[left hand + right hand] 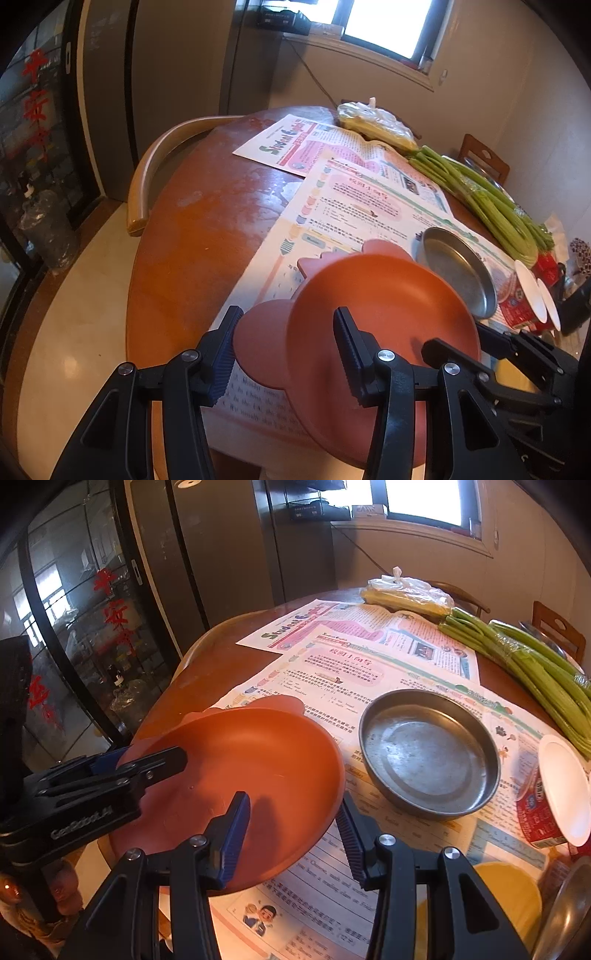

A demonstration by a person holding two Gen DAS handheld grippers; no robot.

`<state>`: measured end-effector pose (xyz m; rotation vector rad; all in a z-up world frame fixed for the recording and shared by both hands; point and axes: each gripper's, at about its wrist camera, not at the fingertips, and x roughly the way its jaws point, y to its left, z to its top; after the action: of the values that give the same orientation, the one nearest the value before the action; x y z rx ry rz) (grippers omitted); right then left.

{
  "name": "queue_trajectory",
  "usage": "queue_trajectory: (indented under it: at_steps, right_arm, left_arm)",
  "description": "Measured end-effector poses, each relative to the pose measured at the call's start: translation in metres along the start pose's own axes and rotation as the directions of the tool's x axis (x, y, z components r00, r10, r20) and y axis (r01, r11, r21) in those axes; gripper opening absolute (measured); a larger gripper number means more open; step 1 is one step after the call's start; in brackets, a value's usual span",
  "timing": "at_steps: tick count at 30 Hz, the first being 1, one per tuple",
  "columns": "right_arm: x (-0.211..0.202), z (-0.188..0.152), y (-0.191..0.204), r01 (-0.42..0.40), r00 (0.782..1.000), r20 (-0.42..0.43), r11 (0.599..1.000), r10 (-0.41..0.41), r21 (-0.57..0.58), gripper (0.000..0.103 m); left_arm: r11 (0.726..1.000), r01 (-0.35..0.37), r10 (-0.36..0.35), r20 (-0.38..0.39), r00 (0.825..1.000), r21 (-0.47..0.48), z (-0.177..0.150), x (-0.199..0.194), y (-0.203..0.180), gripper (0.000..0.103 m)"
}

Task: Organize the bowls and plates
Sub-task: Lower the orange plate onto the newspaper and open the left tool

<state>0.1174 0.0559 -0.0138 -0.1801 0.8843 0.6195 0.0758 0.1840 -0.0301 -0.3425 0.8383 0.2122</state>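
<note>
Both claws hold one terracotta-orange plastic plate [236, 786] with ear-shaped tabs — it is lifted and tilted above the newspaper-covered round wooden bench [192, 221]. The left claw [284, 354] is closed on its left rim and tab, the right claw [293, 836] is closed on its near right rim. Just beyond the right claw a round grey metal dish [428, 753] rests on the newspaper sheets [369, 664] — further back lie green vegetable stalks [524, 661].

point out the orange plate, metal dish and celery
orange plate [258, 760]: right wrist view, inner face
metal dish [424, 760]: right wrist view, flat bottom
celery [535, 675]: right wrist view, stalks mid-bundle
</note>
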Motion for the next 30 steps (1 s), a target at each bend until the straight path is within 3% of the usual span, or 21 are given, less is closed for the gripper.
queue_trajectory:
  at_steps: [15,22,30]
  right_arm:
    - [0.022,-0.009,-0.004,-0.017,0.998,-0.058,0.999,0.019,0.045,0.048]
    - [0.016,-0.009,-0.009,-0.017,0.999,-0.045,0.997,0.020,0.074,0.048]
    - [-0.008,-0.010,-0.015,0.008,1.000,0.012,0.996,-0.009,0.091,0.048]
  left_arm:
    - [1.000,-0.027,0.027,-0.033,0.999,0.017,0.004,0.029,0.002,0.052]
    - [1.000,0.003,-0.002,-0.022,1.000,0.030,0.003,0.021,0.000,0.053]
    - [0.999,-0.020,0.019,0.045,0.999,0.040,0.003,-0.004,-0.004,0.059]
